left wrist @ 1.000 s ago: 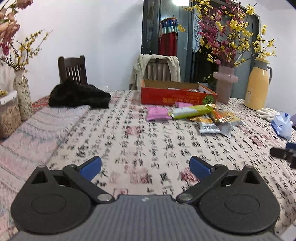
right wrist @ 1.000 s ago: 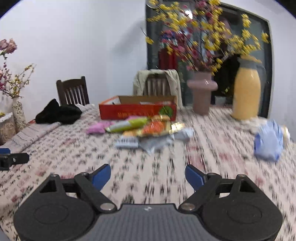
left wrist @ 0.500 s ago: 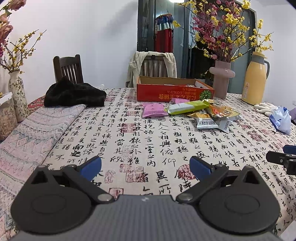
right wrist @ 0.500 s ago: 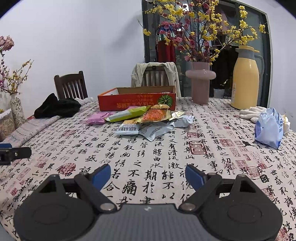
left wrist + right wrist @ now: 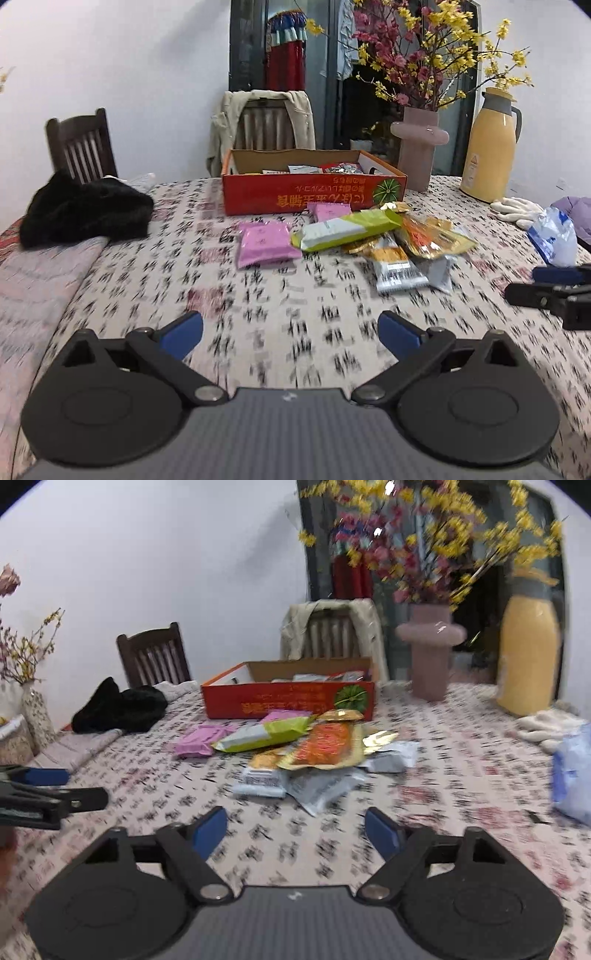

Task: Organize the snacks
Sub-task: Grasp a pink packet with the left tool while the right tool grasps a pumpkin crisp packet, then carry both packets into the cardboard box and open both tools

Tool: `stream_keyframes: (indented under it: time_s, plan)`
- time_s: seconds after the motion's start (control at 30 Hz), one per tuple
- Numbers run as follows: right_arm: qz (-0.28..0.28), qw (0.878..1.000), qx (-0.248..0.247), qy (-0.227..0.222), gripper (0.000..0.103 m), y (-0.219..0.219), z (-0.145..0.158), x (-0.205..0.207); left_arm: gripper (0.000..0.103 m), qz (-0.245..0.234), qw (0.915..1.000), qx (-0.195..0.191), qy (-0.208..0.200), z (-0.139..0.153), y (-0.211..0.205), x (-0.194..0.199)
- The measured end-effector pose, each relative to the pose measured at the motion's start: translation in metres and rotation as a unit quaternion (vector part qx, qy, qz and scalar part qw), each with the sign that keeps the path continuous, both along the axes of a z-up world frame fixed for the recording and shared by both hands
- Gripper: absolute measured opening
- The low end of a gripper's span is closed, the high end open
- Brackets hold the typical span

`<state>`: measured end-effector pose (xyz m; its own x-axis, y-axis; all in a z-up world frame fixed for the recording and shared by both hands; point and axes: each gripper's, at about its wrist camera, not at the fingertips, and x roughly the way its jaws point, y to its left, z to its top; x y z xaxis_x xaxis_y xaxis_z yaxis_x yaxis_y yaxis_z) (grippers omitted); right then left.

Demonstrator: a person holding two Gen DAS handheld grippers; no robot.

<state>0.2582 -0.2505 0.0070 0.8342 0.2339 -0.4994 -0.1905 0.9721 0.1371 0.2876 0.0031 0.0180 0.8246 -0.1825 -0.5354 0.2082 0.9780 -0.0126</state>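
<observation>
A loose pile of snack packets lies on the table, centre to right of centre in the left wrist view. A pink packet (image 5: pixel 264 242) lies flat at the pile's left edge. A long green and white packet (image 5: pixel 345 229) rests tilted across the others. To its right lies an orange and gold foil packet (image 5: pixel 432 236), with silver packets (image 5: pixel 397 271) nearer the camera. Behind them, upper centre, stands an open red cardboard box (image 5: pixel 314 194) holding several packets.
</observation>
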Motion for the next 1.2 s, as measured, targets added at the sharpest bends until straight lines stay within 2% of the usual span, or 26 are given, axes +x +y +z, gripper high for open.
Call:
stream_keyframes:
  time_s: [0.13,0.2,0.27,0.33,0.5,0.53,0.6,0.63,0.7,0.77,0.93,1.07,1.2]
  plan:
    - [0.064,0.997,-0.001,0.032,0.073,0.023,-0.005,0.044,0.094,0.000,0.9998,0.016,0.009,-0.005,-0.004,0.051]
    - [0.081,0.995,-0.003,0.053,0.073,0.034,-0.012,0.067,0.093,-0.010,0.9994,0.027,0.021,-0.013,-0.007,0.082]
    - [0.072,0.995,-0.002,0.075,0.073,0.041,-0.019,0.093,0.091,-0.015,0.9986,0.040,0.031,-0.022,-0.010,0.109]
    - [0.060,0.995,-0.003,0.076,0.073,0.046,-0.023,0.111,0.087,-0.005,0.9982,0.048,0.035,-0.029,-0.011,0.134]
    - [0.055,0.995,-0.023,0.074,0.072,0.064,-0.031,0.146,0.083,-0.008,0.9979,0.039,0.052,-0.037,-0.012,0.185]
    - [0.055,0.995,-0.026,0.075,0.070,0.066,-0.034,0.149,0.083,-0.007,0.9978,0.036,0.055,-0.039,-0.012,0.193]
    - [0.056,0.995,-0.031,0.077,0.051,0.068,-0.036,0.154,0.080,-0.003,0.9975,0.032,0.062,-0.044,-0.013,0.204]
    - [0.059,0.995,-0.032,0.078,0.046,0.069,-0.038,0.155,0.078,0.003,0.9972,0.031,0.067,-0.046,-0.012,0.209]
    - [0.065,0.994,-0.030,0.082,0.043,0.069,-0.042,0.156,0.076,0.009,0.9973,0.021,0.070,-0.049,-0.008,0.213]
    - [0.067,0.994,-0.032,0.079,0.042,0.069,-0.043,0.154,0.063,0.006,0.9972,0.008,0.074,-0.050,-0.005,0.214]
    - [0.073,0.994,-0.029,0.080,0.041,0.067,-0.041,0.141,0.063,0.017,0.9970,0.009,0.075,-0.049,0.000,0.197]
    - [0.075,0.994,-0.027,0.079,0.041,0.063,-0.038,0.115,0.063,0.031,0.9963,0.009,0.079,-0.042,0.010,0.160]
    - [0.085,0.994,-0.013,0.072,0.041,0.053,-0.033,0.077,0.063,0.035,0.9980,0.009,0.051,-0.030,0.019,0.102]
